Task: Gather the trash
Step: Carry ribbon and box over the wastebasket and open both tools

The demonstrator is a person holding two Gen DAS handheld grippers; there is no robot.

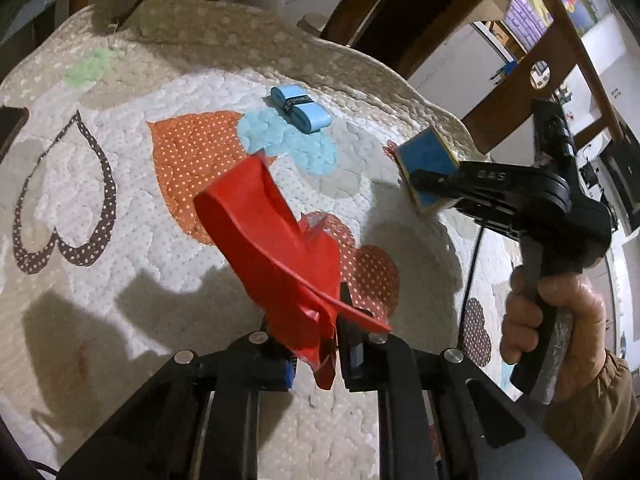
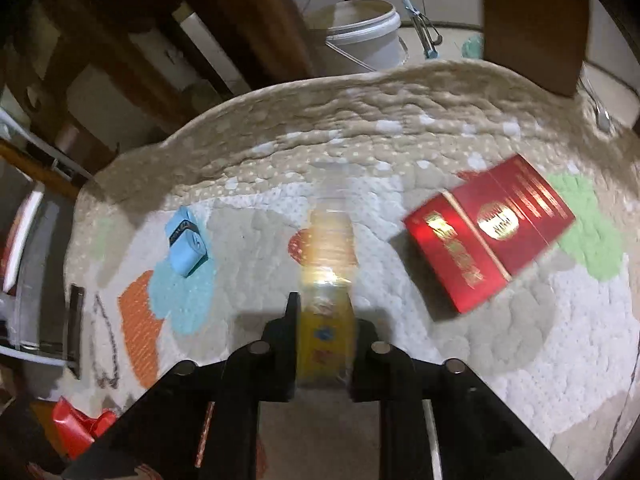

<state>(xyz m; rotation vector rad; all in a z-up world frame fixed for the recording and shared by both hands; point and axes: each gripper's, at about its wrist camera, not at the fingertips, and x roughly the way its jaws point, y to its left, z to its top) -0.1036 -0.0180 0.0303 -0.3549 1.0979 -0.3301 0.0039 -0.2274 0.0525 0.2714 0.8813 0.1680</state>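
Trash is what we are after, and two pieces of it are already gripped. The red wrapper (image 1: 276, 248), a crumpled scrap of glossy film, stands up from our left hand-held gripper (image 1: 334, 344), whose jaws are pinched nearly together on its lower end; we hold it by the tail because the film is limp and gives nothing firmer to bite. The small box (image 1: 426, 168), blue on one face and yellow on another, sits between the jaws of our right hand-held gripper (image 1: 430, 188), clamped across its narrow sides so the flat walls meet the pads squarely. From the right wrist view the same box (image 2: 325, 340) runs forward along the fingers, blurred, so we cannot read its print.

Both pieces sit just above the quilted cover (image 1: 120, 208), a padded cloth with hearts and coloured patches, spread over what looks like a seat among wooden chair legs. On it lie a folded blue strip with a dark band (image 1: 300, 109) and a red carton (image 2: 490, 234) with gold print, well apart from each other. Behind the quilt stands a white bucket (image 2: 360, 40), which we judge the likely place for the trash.
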